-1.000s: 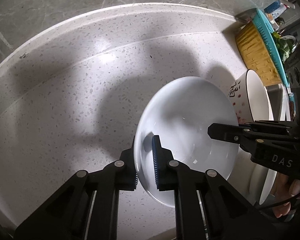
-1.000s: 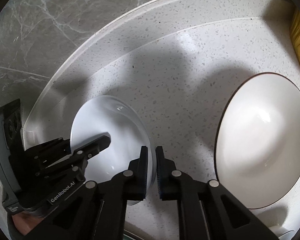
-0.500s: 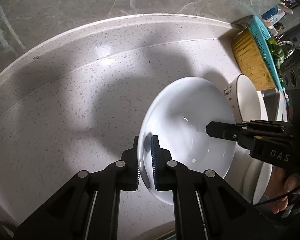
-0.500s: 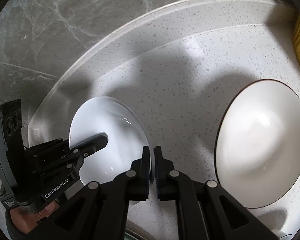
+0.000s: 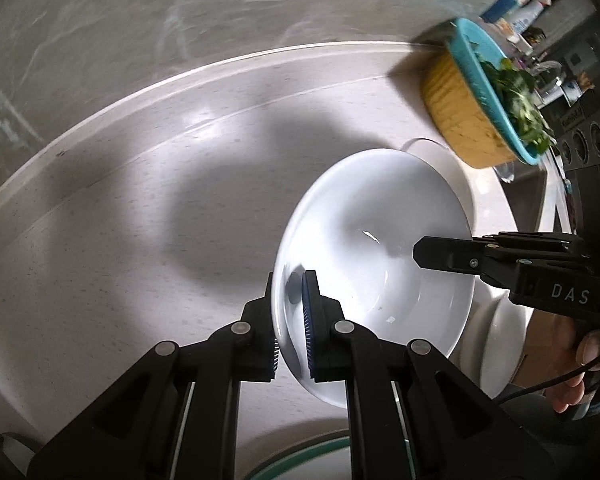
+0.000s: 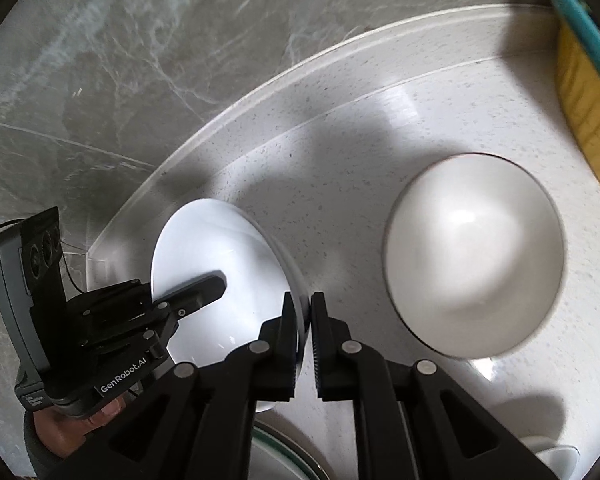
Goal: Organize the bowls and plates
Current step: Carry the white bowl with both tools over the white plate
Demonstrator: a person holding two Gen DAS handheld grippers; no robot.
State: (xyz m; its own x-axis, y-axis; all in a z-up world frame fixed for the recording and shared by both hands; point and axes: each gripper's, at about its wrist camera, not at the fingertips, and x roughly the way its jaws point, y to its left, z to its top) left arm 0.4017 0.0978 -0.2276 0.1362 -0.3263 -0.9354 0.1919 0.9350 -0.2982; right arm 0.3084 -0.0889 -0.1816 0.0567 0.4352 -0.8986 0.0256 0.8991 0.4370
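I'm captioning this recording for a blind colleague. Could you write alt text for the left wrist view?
The left gripper clamps the near rim of a white bowl, while the right gripper grips its far rim from the right. Beneath is a speckled countertop; a yellow and teal colander holding greens sits at upper right.

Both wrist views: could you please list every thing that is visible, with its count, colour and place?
white bowl: one, glossy white, gripped at opposite rims by both grippers
second bowl: one, cream with a dark rim, on the counter right of the white bowl
counter: one, speckled white, with a raised back edge
wall: grey marbled, behind the counter
basket: one, yellow with a teal strainer of green leaves, far right
green-rimmed dish: one, bottom edge, mostly hidden
left gripper: black, jaws shut on the rim
right gripper: black, jaws shut on the rim
hand: one, holding the right gripper
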